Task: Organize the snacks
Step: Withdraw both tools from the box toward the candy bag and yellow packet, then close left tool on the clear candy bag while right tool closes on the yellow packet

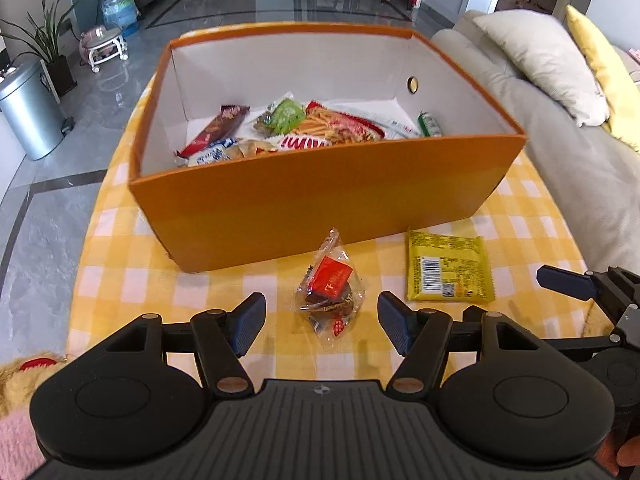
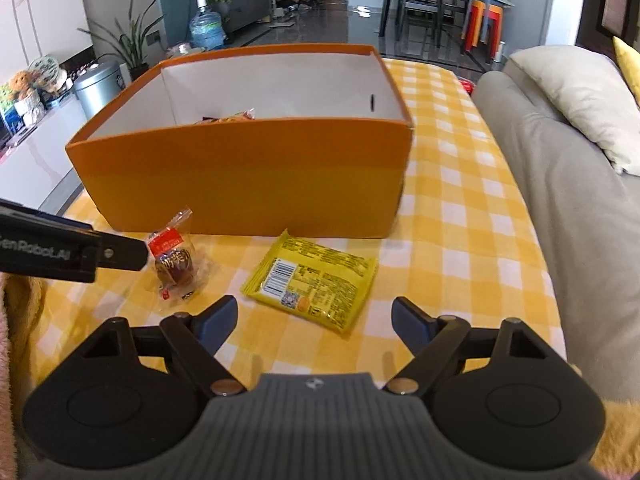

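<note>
An orange box (image 1: 320, 196) (image 2: 248, 176) stands on the yellow checked tablecloth and holds several snack packets (image 1: 304, 128). In front of it lie a clear-wrapped snack with a red label (image 1: 332, 292) (image 2: 176, 262) and a flat yellow packet (image 1: 448, 266) (image 2: 312, 280). My left gripper (image 1: 322, 322) is open and empty, with the clear-wrapped snack just ahead between its fingers. My right gripper (image 2: 314, 320) is open and empty, just short of the yellow packet. The right gripper's finger shows in the left wrist view (image 1: 568, 280), and the left gripper's finger shows in the right wrist view (image 2: 116, 256).
A grey sofa (image 2: 560, 184) with cushions (image 1: 540, 60) runs along the table's right side. A metal bin (image 1: 28, 116), plants and a water bottle (image 1: 118, 6) stand on the floor at the left. A dining table and stools (image 2: 484, 24) are far behind.
</note>
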Motion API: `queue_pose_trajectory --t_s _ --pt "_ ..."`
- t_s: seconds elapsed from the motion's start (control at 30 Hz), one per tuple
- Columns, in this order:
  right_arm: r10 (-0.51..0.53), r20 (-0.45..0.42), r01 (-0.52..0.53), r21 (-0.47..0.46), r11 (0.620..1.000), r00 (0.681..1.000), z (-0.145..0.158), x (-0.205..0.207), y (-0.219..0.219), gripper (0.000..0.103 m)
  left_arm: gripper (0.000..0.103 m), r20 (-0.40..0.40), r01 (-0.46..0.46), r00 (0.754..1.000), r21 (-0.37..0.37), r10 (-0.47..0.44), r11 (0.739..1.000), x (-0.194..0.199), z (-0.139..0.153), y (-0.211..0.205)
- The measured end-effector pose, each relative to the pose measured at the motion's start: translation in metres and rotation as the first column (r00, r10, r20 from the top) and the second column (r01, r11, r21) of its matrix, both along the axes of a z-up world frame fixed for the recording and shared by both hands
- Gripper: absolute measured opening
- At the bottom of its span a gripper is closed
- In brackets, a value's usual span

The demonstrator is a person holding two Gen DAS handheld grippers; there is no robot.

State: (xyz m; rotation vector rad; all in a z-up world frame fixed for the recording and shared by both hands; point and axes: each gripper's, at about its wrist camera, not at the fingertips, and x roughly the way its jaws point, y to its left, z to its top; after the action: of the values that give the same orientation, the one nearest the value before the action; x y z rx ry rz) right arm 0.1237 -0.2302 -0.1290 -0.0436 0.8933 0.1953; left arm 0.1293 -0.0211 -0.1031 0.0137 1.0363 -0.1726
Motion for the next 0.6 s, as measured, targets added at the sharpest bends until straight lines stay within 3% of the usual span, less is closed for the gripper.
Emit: queue_pose_trajectory --t_s 0.37,0.6 --pt "-0.021 -0.058 0.023 0.027 0.999 0.998 -0.029 0.033 0.002 0.095 0.075 -0.048 -0.024 0.999 -0.008 0.024 1.000 0.022 -0.024 -0.002" --pt "-0.082 -0.105 0.093 0.097 0.991 0.991 -0.039 0.050 0.005 0.096 0.074 -0.058 -0.051 0.997 -0.032 0.049 0.998 0.030 -0.025 0.002"
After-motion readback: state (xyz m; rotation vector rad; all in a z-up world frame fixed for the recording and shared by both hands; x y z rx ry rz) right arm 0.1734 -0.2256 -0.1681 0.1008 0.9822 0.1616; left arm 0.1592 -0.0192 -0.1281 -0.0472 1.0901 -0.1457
